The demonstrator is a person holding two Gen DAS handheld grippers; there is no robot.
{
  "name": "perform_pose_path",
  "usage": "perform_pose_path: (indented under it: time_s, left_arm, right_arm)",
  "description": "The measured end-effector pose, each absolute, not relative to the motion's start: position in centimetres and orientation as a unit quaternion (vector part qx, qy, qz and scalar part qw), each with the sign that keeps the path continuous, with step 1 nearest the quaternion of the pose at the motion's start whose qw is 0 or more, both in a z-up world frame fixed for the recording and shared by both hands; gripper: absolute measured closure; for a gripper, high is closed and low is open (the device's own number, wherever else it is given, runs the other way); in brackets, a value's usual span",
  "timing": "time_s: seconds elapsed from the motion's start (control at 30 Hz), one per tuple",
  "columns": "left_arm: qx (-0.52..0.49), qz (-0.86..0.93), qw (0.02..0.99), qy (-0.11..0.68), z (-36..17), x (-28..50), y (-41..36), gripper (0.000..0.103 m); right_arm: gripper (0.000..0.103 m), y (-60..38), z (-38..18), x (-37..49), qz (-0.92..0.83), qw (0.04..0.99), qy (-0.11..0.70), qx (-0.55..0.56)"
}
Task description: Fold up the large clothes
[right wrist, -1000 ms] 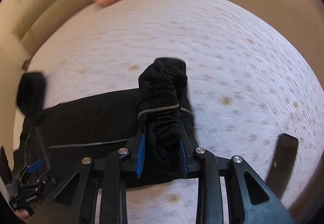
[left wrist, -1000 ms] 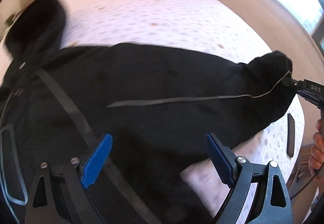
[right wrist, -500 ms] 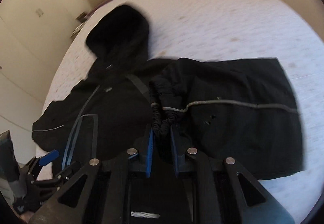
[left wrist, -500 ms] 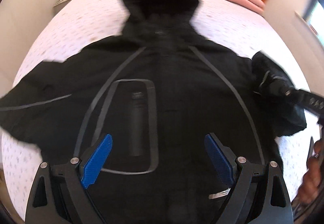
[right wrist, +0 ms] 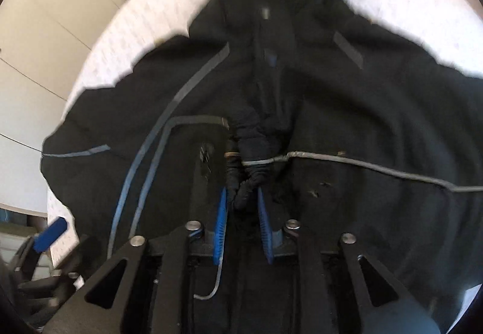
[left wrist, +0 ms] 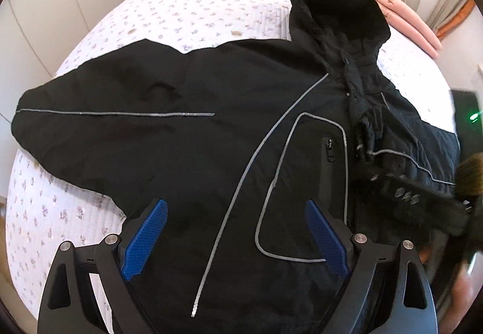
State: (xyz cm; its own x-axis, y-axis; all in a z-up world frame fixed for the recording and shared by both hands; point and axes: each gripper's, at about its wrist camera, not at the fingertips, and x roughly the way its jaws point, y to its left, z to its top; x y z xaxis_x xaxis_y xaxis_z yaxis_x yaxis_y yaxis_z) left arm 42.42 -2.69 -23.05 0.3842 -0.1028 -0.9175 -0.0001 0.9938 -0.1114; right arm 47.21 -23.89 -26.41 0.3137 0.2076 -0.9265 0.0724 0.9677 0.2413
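Black fabric: hooded jacket [left wrist: 211,153] spread across floral bed [left wrist: 196,2], hood at upper right.
Left tongs [left wrist: 235,231]: wide apart, empty, above jacket front.
Right tongs [right wrist: 241,213]: just been opening, bunched sleeve cuff [right wrist: 250,159] between blue pads.

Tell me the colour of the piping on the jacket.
Grey piping on a black jacket, clearest in the left wrist view.

The right gripper [right wrist: 241,204] has carried the gathered cuff of the black hooded jacket's sleeve [right wrist: 250,153] from the bare floral quilt onto the jacket's chest, folding that sleeve across the front. Its jaws have just been opening, the cuff between them. The open left gripper [left wrist: 235,231] has shifted from the sleeve to the chest pocket panel.
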Motion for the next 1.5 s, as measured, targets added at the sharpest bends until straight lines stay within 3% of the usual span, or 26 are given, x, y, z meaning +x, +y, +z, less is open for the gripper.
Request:
perform_pose_path:
  time_s: [0.1, 0.17, 0.3, 0.43, 0.6, 0.67, 0.8, 0.87, 0.9, 0.97, 1.0, 1.03, 1.23, 1.5]
  left_arm:
    - [-0.050, -0.038, 0.828, 0.557, -23.5, 42.7, -3.0, 0.010]
    - [-0.051, -0.044, 0.828, 0.557, -23.4, 43.0, -3.5, 0.010]
    - [-0.055, -0.070, 0.831, 0.549, -22.5, 43.9, -5.1, 0.010]
    - [-0.050, -0.109, 0.831, 0.543, -21.8, 45.0, -7.7, 0.010]
    - [-0.064, -0.183, 0.813, 0.549, -22.7, 46.8, -11.8, 0.010]
    - [-0.074, -0.204, 0.804, 0.554, -23.4, 47.5, -13.0, 0.010]
    - [-0.087, -0.229, 0.789, 0.563, -25.5, 49.1, -14.9, 0.012]
    - [-0.092, -0.238, 0.779, 0.574, -26.7, 49.9, -15.4, 0.028]
    - [-0.094, -0.244, 0.771, 0.581, -27.2, 50.2, -15.7, 0.043]
    - [-0.097, -0.260, 0.766, 0.579, -27.6, 50.7, -15.9, 0.056]
    - [-0.098, -0.269, 0.762, 0.580, -27.6, 50.8, -16.1, 0.071]
    - [-0.095, -0.273, 0.764, 0.577, -27.4, 50.8, -16.1, 0.075]
    - [-0.121, -0.289, 0.771, 0.554, -25.0, 50.3, -14.7, 0.085]
    - [-0.126, -0.233, 0.826, 0.497, -19.4, 49.5, -6.9, 0.085]
  right_arm:
    - [0.065, -23.3, -26.5, 47.3, 0.052, 0.803, 0.585, 0.102]
    - [0.052, -23.3, -25.8, 47.4, 0.070, 0.796, 0.593, 0.105]
    - [0.048, -24.3, -21.7, 45.6, 0.094, 0.803, 0.579, 0.110]
    - [0.036, -27.8, -17.7, 42.4, 0.079, 0.816, 0.557, 0.130]
    - [0.037, -34.8, -16.8, 39.2, -0.030, 0.834, 0.538, 0.121]
    - [0.062, -37.3, -19.1, 39.0, -0.064, 0.821, 0.555, 0.120]
    - [0.072, -39.1, -23.5, 39.0, -0.081, 0.797, 0.582, 0.138]
    - [0.072, -39.6, -25.8, 39.0, -0.072, 0.781, 0.595, 0.173]
    - [0.072, -39.7, -26.1, 38.9, -0.072, 0.782, 0.593, 0.179]
    - [0.072, -39.8, -25.9, 38.9, -0.071, 0.784, 0.590, 0.180]
    - [0.072, -39.8, -26.1, 39.0, -0.071, 0.784, 0.590, 0.180]
    - [0.072, -39.9, -26.1, 38.9, -0.071, 0.784, 0.589, 0.181]
    - [0.072, -39.2, -25.5, 39.0, -0.064, 0.782, 0.595, 0.174]
    - [0.056, -36.3, -20.0, 39.4, -0.033, 0.814, 0.553, 0.178]
